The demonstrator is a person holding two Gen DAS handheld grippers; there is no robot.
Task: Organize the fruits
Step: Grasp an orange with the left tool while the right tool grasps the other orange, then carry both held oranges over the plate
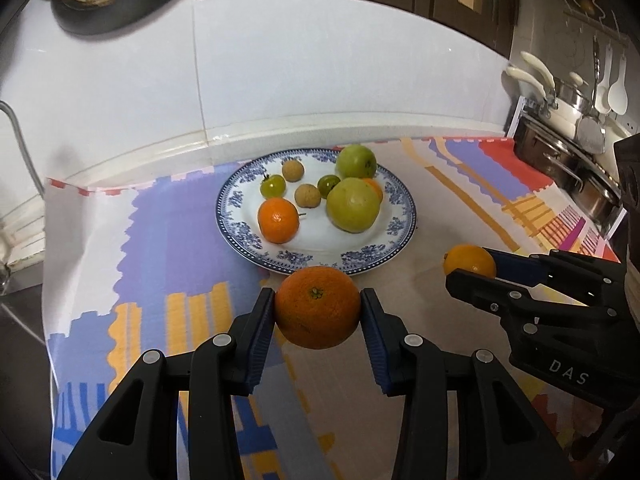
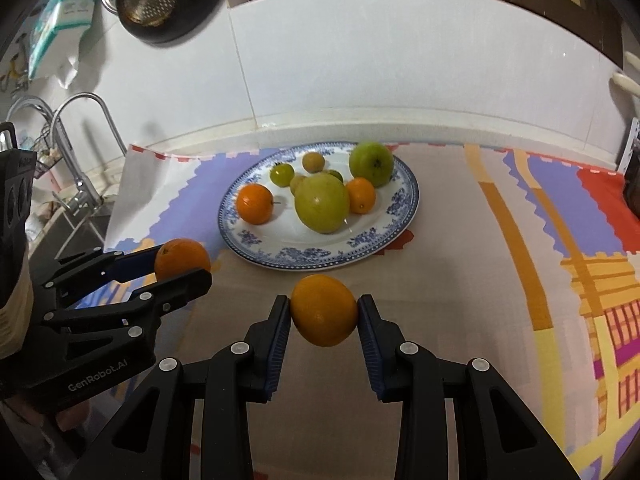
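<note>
- My left tool (image 1: 318,307) is clamped on a dark orange (image 1: 317,306); both pads press its sides, stem end facing up toward the camera.
- My right tool (image 2: 324,310) grips a paler, yellow-orange fruit (image 2: 324,310) the same way, pinched between its two pads.
- Both held fruits sit in front of the plate (image 1: 240,236), on my side of its rim, above the patterned cloth (image 1: 168,240) that covers the worktop.
- From the left wrist view I see the right tool off to the right, its fingers closed around the yellow-orange fruit; from the right wrist view the left tool shows at the left with the dark orange between its fingers.
- The blue-and-white plate already carries a small orange (image 1: 278,220) at its left, two large green fruits (image 1: 353,205), two small green ones (image 1: 273,186), and two brownish round ones (image 1: 293,170).
- A second small orange (image 2: 361,195) lies on the plate beside the nearer large green fruit, touching it or nearly so.
- A white tiled wall (image 1: 280,72) rises behind the plate.
</note>
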